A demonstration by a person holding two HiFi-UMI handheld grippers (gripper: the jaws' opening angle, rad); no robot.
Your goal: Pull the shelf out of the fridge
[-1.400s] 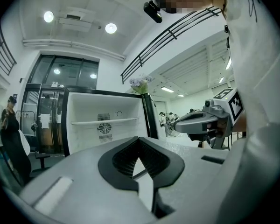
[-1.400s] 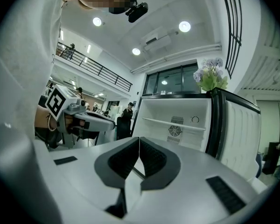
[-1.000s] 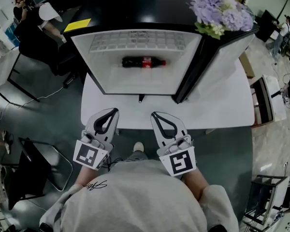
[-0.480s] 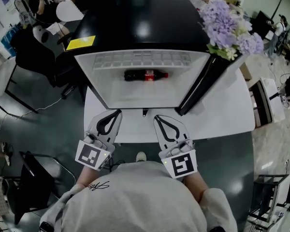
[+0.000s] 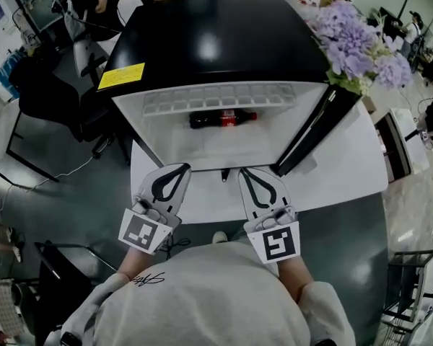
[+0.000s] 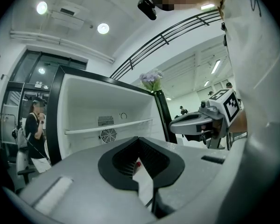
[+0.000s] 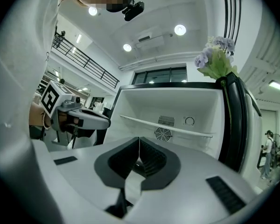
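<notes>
Fridge [image 5: 209,42] on the white table [image 5: 346,171] stands open in the head view, with a bottle [image 5: 224,119] lying inside. I see the left hand-held gripper [image 5: 184,167] and the right hand-held gripper [image 5: 243,171] side by side over the table edge, short of the opening.

Left gripper view: its jaws are pressed together on nothing. The shelf [image 6: 107,126] sits across the fridge interior, just above the fan grille [image 6: 108,135].

Right gripper view: I read its jaws likewise closed and empty, with the shelf [image 7: 163,126] seated inside the fridge.

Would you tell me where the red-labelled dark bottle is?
Head view, centre: the bottle lies on its side inside the open black fridge, left of the purple flowers.
</notes>
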